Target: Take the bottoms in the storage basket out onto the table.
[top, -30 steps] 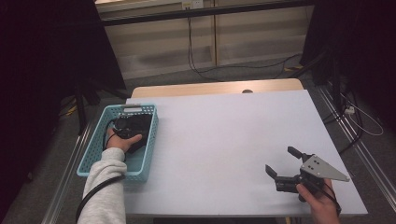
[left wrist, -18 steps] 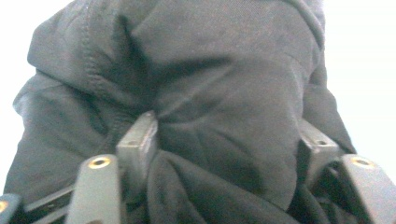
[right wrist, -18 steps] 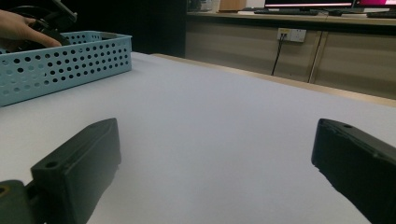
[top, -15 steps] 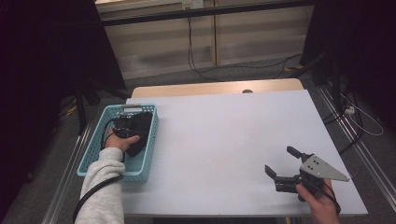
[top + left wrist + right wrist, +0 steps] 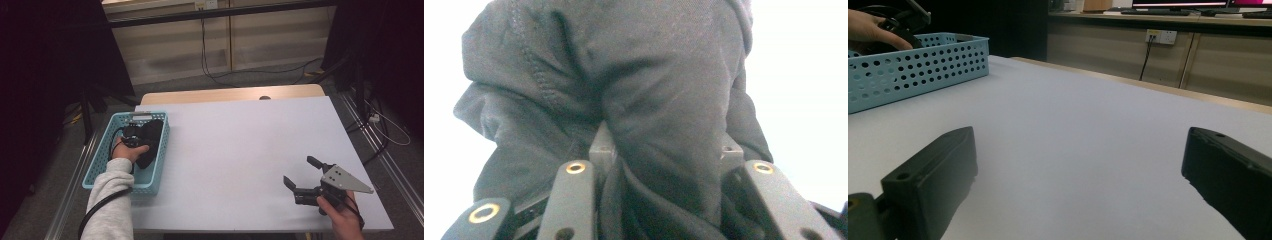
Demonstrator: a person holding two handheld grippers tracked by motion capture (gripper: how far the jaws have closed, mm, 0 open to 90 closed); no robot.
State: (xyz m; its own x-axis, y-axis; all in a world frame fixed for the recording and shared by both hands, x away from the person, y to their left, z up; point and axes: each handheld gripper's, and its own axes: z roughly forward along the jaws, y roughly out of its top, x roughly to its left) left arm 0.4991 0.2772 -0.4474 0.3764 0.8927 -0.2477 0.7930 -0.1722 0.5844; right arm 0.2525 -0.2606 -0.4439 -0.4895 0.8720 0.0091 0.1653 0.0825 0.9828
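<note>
Over at the desk's left edge, the left gripper point(image 5: 134, 142) sits down inside the blue basket point(image 5: 95, 167), jaws just closing around a fold of the black garment point(image 5: 634, 100) bunched between them. Right gripper point(image 5: 302, 176) idles wide open, well apart near the front-right corner.

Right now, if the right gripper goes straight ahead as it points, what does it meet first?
Probably nothing: ahead of the right gripper lies bare table. The basket sits off to one side, though depth is unclear.

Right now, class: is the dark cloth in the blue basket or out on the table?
In. The high view shows the dark cloth inside the blue basket, bunched, not spread flat.
</note>
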